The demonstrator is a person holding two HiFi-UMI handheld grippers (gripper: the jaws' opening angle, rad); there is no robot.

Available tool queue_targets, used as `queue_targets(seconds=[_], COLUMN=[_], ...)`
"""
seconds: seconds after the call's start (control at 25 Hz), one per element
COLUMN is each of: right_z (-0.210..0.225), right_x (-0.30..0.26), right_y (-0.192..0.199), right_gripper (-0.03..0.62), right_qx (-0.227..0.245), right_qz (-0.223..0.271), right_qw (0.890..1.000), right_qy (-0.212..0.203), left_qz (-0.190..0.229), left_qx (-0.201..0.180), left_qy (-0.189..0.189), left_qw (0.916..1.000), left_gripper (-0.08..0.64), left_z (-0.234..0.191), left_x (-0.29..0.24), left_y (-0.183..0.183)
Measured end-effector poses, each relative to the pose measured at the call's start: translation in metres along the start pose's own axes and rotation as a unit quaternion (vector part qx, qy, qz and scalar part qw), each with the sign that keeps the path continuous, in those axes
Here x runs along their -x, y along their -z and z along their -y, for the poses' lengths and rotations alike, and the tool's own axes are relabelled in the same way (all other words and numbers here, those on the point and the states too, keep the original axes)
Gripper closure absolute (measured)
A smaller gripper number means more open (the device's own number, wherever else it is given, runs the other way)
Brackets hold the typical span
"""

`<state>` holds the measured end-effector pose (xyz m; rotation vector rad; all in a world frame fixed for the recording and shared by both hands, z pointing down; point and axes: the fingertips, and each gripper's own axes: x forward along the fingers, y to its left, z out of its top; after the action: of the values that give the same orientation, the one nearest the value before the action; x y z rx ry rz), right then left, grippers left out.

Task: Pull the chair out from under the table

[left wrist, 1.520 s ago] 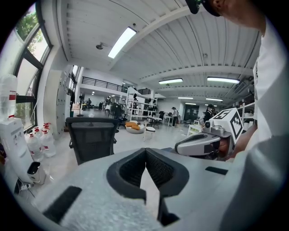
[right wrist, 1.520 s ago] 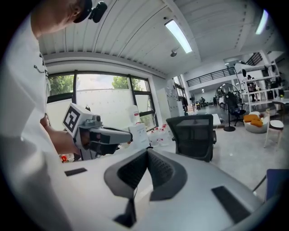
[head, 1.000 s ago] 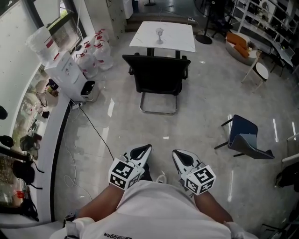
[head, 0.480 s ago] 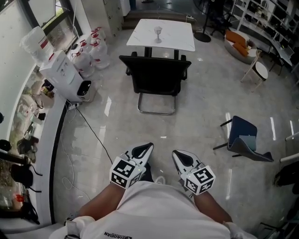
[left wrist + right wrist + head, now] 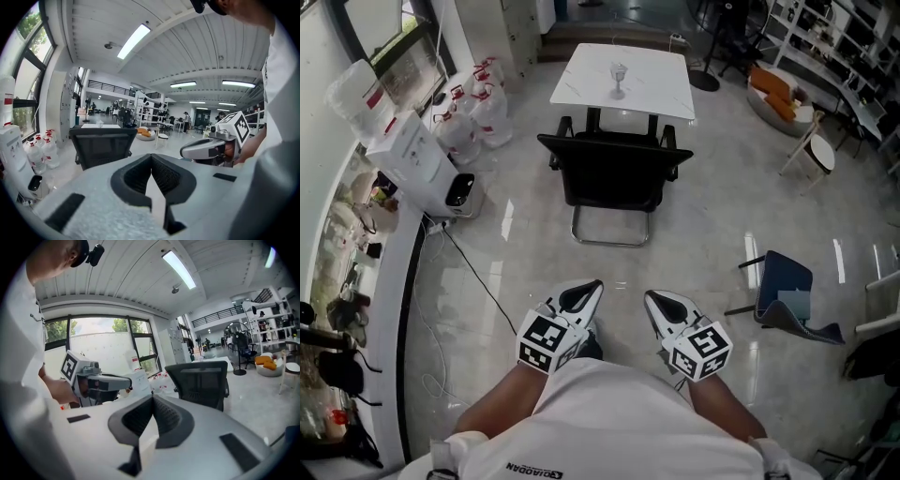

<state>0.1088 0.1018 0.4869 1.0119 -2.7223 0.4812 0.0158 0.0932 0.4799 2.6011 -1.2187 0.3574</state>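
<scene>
A black office chair stands with its back toward me, its seat tucked part way under a white table that carries a small glass. My left gripper and right gripper are held side by side close to my body, well short of the chair, both shut with nothing between the jaws. In the left gripper view the chair shows ahead beyond the shut jaws, with the right gripper beside it. The right gripper view shows the chair ahead.
A white water dispenser and several water jugs stand at the left, with a cable trailing across the floor. A curved counter runs along the left. A blue chair lies at the right; a stool stands farther back.
The chair and table have come nearer and sit lower in the head view as I walk toward them. Both grippers stay shut in the same pose before my body.
</scene>
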Motion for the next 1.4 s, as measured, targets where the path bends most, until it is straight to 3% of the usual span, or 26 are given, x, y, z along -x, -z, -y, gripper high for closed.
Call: queue_targets(seconds=[0.24, 0.56, 1.12, 1.4], right_z=[0.015, 0.028, 0.052, 0.086], right_x=[-0.059, -0.119, -0.164, -0.191], right_y=[-0.047, -0.067, -0.084, -0.105], right_gripper=[0.586, 0.586, 0.586, 0.586], right_qx=[0.013, 0.006, 0.003, 0.010], right_qz=[0.017, 0.022, 0.011, 0.022], right_qw=[1.000, 0.999, 0.998, 0.999], right_qy=[0.015, 0.038, 0.056, 0.045], left_qz=[0.022, 0.016, 0.008, 0.006], left_qx=[-0.017, -0.030, -0.016, -0.017], left_qy=[0.011, 0.038, 0.063, 0.044], left_qw=[0.9995, 0.9987, 0.9979, 0.9988], left_gripper=[0.551, 0.551, 0.551, 0.551], left_z=[-0.066, -0.131, -0.175, -0.201], left_x=[-0.018, -0.036, -0.067, -0.095], left_y=[-0.041, -0.048, -0.053, -0.066])
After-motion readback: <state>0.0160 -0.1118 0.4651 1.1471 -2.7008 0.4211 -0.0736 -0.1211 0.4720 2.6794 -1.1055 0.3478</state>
